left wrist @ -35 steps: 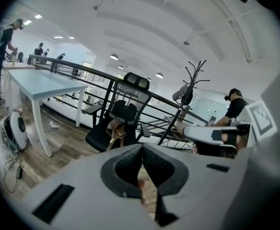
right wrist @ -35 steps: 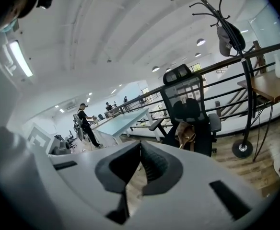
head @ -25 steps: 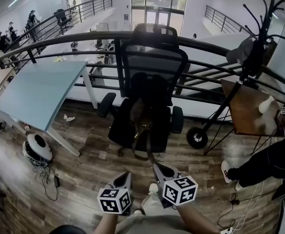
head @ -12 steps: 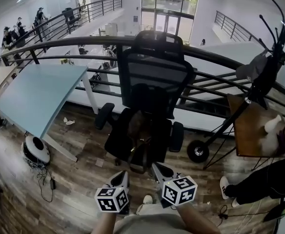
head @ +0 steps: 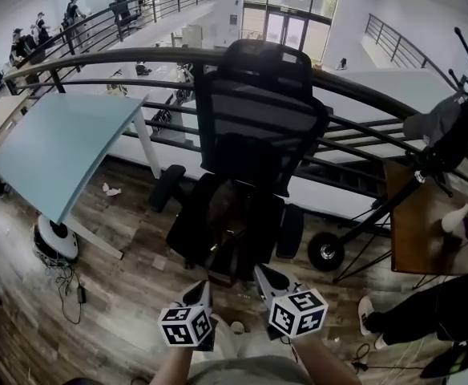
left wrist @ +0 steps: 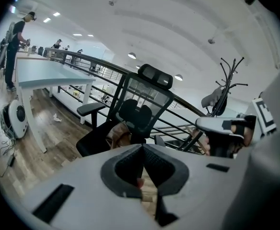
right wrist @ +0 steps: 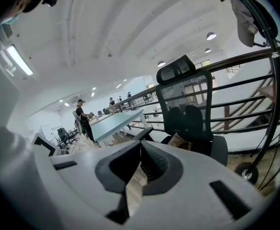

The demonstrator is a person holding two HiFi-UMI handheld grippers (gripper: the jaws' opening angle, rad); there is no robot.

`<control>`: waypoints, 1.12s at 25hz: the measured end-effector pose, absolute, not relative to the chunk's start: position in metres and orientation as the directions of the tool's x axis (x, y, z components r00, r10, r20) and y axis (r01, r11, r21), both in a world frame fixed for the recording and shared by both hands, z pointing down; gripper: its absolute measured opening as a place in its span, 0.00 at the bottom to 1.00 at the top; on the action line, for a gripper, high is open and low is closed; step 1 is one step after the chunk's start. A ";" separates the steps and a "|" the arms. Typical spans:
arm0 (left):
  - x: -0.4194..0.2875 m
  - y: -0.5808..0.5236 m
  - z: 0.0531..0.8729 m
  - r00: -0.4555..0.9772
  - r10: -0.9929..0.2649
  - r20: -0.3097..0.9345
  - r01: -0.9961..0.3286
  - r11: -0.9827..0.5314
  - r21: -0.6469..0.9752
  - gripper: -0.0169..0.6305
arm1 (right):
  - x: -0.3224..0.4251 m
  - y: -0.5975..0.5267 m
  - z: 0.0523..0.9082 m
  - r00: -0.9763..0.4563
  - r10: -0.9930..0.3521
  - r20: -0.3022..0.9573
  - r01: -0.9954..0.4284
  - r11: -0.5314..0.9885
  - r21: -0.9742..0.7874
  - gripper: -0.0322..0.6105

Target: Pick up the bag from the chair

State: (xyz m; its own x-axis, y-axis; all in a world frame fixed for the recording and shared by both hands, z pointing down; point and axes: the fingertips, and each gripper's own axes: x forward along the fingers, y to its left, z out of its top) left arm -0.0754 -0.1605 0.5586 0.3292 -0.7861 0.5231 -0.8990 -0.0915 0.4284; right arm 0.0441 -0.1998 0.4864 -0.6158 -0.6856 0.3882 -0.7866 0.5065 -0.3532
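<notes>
The brown bag (head: 226, 215) lies on the seat of the chair (head: 254, 103). Nearer, the left gripper (head: 205, 287) and right gripper (head: 260, 273) hover apart from it, fingers closed, empty.

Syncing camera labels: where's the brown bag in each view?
Head view: bag on the seat of the chair, centre frame.
Left gripper view: bag left of centre, on the seat.
Right gripper view: bag right of centre, on the seat.
Shared landmark: the black headrest, above the bag in all three.
</notes>
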 end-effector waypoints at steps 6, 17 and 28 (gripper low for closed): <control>-0.081 -0.192 0.581 0.340 -0.770 0.540 -0.897 -0.095 0.431 0.03 | 0.037 -0.235 0.509 -0.599 -0.685 0.415 -0.799 0.475 -0.369 0.05; -0.085 -0.273 0.648 0.401 -0.674 0.621 -0.893 -0.136 0.429 0.03 | 0.021 -0.327 0.568 -0.509 -0.703 0.496 -0.858 0.370 -0.356 0.05; -0.064 -0.350 0.767 0.497 -0.559 0.664 -0.860 -0.214 0.463 0.22 | 0.013 -0.395 0.681 -0.469 -0.668 0.577 -0.882 0.324 -0.341 0.05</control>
